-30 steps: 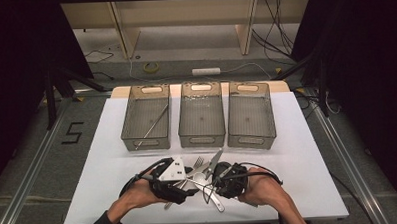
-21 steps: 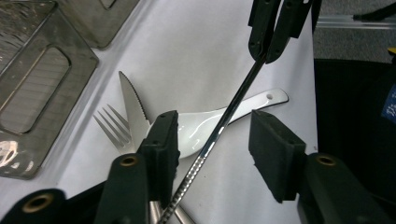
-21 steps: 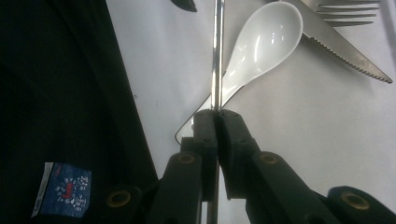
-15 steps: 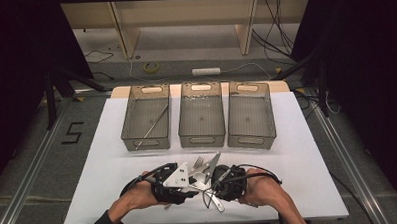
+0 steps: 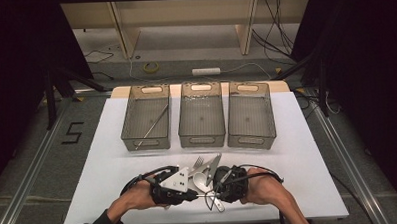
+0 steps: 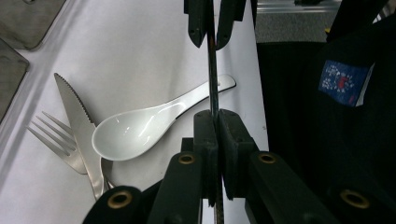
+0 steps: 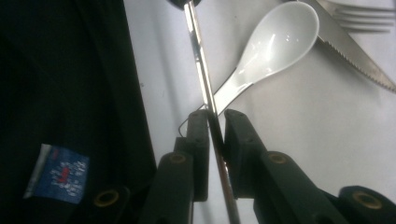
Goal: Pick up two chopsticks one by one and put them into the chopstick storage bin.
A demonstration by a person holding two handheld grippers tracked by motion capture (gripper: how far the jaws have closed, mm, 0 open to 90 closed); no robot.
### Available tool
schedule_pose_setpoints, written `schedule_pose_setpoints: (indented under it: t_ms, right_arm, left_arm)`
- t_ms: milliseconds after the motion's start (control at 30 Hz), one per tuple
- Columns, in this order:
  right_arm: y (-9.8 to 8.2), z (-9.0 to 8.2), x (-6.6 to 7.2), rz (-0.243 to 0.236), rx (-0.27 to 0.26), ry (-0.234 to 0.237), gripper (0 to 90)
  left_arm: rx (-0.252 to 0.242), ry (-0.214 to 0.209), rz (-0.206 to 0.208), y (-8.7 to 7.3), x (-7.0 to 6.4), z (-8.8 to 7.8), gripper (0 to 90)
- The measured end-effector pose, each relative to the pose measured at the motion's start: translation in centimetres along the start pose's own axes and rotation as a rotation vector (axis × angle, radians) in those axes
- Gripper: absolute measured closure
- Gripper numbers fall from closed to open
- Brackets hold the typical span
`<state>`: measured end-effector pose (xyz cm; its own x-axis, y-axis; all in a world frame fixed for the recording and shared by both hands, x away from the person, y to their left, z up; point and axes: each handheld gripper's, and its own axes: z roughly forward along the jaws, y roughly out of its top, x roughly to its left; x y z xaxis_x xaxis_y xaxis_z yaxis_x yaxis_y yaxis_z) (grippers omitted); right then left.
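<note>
In the left gripper view, a thin metal chopstick (image 6: 212, 74) is seen pinched in the left tool (image 6: 215, 122), above the white spoon (image 6: 140, 130) on the bench (image 6: 140, 56). The right tool (image 7: 215, 122), loosening, is seen barely gripping it. Earlier, the left tool was spread

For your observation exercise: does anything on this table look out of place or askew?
Yes. One thin metal rod lies slanted in the left bin, while the spoon, knife and fork sit overlapping in a heap on the white table instead of sorted.
</note>
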<state>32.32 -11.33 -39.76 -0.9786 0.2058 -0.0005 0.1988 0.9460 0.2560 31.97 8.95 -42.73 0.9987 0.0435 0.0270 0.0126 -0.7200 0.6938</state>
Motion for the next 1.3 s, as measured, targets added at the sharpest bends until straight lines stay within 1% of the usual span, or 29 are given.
schedule_pose_setpoints:
  t_ms: [33,67,100,133,167,200,233,267,300,333,367,400,433,500,533,567,600,633,733,800,833,867,900,933,967,1033,1167,1200,1300]
  right_arm:
    - [-0.1,-0.2,-0.2,-0.005,-0.009,0.005,79.0]
    - [-0.2,-0.4,-0.3,0.01,-0.026,-0.004,76.0]
    - [-0.3,-0.8,-0.4,0.048,-0.046,-0.009,73.0]
    - [-0.4,-1.1,-0.5,0.056,-0.059,-0.016,67.8]
    - [-0.6,-1.5,-0.7,0.068,-0.084,-0.028,61.3]
    - [-0.7,-1.9,-0.8,0.106,-0.119,-0.041,57.5]
    - [-0.8,-2.3,-1.1,0.139,-0.144,-0.033,55.1]
    - [-0.9,-2.6,-1.1,0.172,-0.169,-0.033,51.7]
    - [-0.9,-2.6,-1.1,0.172,-0.169,-0.033,51.7]
    - [-1.1,-3.0,-1.3,0.206,-0.222,-0.048,46.2]
    - [-1.1,-3.0,-1.3,0.206,-0.222,-0.048,46.2]
    - [-1.3,-3.2,-1.4,0.221,-0.253,-0.056,43.7]
    - [-1.6,-3.6,-1.5,0.261,-0.324,-0.062,40.9]
    - [-1.9,-3.8,-1.6,0.289,-0.372,-0.056,39.6]
    - [-2.0,-3.8,-1.5,0.297,-0.382,-0.05,38.5]
    - [-2.1,-3.7,-1.4,0.302,-0.389,-0.056,37.5]
    - [-2.3,-3.6,-1.3,0.309,-0.397,-0.059,36.8]
    - [-2.4,-3.4,-1.2,0.312,-0.405,-0.061,35.7]
    - [-3.0,-2.8,-1.2,0.364,-0.454,-0.075,33.5]
    - [-3.5,-2.4,-1.3,0.392,-0.482,-0.107,32.9]
    - [-3.7,-2.2,-1.3,0.409,-0.499,-0.117,32.6]
    - [-3.7,-2.2,-1.3,0.409,-0.499,-0.117,32.6]
    - [-4.1,-1.9,-1.5,0.435,-0.53,-0.138,31.9]
    - [-4.1,-1.9,-1.5,0.435,-0.53,-0.138,31.9]
    - [-4.5,-1.6,-1.7,0.466,-0.55,-0.128,31.0]
    - [-4.8,-1.4,-1.8,0.491,-0.57,-0.137,30.1]
    - [-5.2,-1.0,-2.0,0.516,-0.589,-0.127,29.5]
    - [-5.4,-0.6,-2.0,0.531,-0.583,-0.112,29.0]
    - [-5.6,-0.3,-1.9,0.538,-0.578,-0.113,28.2]
  left_arm:
    - [-0.003,-0.004,-0.003,0.0,0.1,-0.1,85.8]
    - [-0.003,0.021,-0.01,0.0,0.2,-0.3,85.9]
    - [-0.003,0.021,-0.01,0.0,0.2,-0.3,85.9]
    - [-0.008,0.045,-0.032,-0.2,0.5,-0.6,85.9]
    - [-0.011,0.059,-0.044,-0.3,0.6,-0.7,85.9]
    - [-0.011,0.071,-0.053,-0.4,0.8,-0.9,86.0]
    - [-0.021,0.078,-0.074,-0.6,1.1,-1.1,86.0]
    - [-0.021,0.078,-0.074,-0.6,1.1,-1.1,86.0]
    - [-0.028,0.074,-0.097,-0.7,1.4,-1.3,86.0]
    - [-0.035,0.087,-0.112,-0.8,1.6,-1.5,86.0]
    - [-0.039,0.111,-0.129,-0.9,1.7,-1.7,86.0]
    - [-0.043,0.125,-0.148,-1.0,1.9,-1.9,86.0]
    - [-0.054,0.143,-0.165,-1.1,2.1,-2.2,86.0]
    - [-0.082,0.177,-0.211,-1.3,2.5,-2.8,86.0]
    - [-0.095,0.195,-0.232,-1.4,2.8,-3.2,86.0]
    - [-0.106,0.214,-0.258,-1.5,2.9,-3.5,86.0]
    - [-0.12,0.254,-0.3,-1.7,3.3,-4.2,86.0]
    - [-0.12,0.254,-0.3,-1.7,3.3,-4.2,86.0]
    - [-0.157,0.309,-0.348,-2.1,3.7,-5.1,86.0]
    - [-0.169,0.342,-0.367,-2.3,3.9,-5.6,86.0]
    - [-0.176,0.351,-0.38,-2.4,4.0,-5.8,86.0]
    - [-0.18,0.366,-0.389,-2.4,4.1,-6.0,86.0]
    - [-0.187,0.375,-0.403,-2.5,4.3,-6.2,86.0]
    - [-0.189,0.385,-0.412,-2.6,4.4,-6.3,86.0]
    - [-0.195,0.397,-0.421,-2.7,4.5,-6.5,86.1]
    - [-0.201,0.418,-0.434,-2.8,4.6,-6.8,86.1]
    - [-0.214,0.458,-0.463,-3.1,5.1,-7.4,86.1]
    - [-0.217,0.471,-0.471,-3.2,5.3,-7.5,86.1]
    - [-0.226,0.518,-0.499,-3.6,6.1,-8.0,86.1]
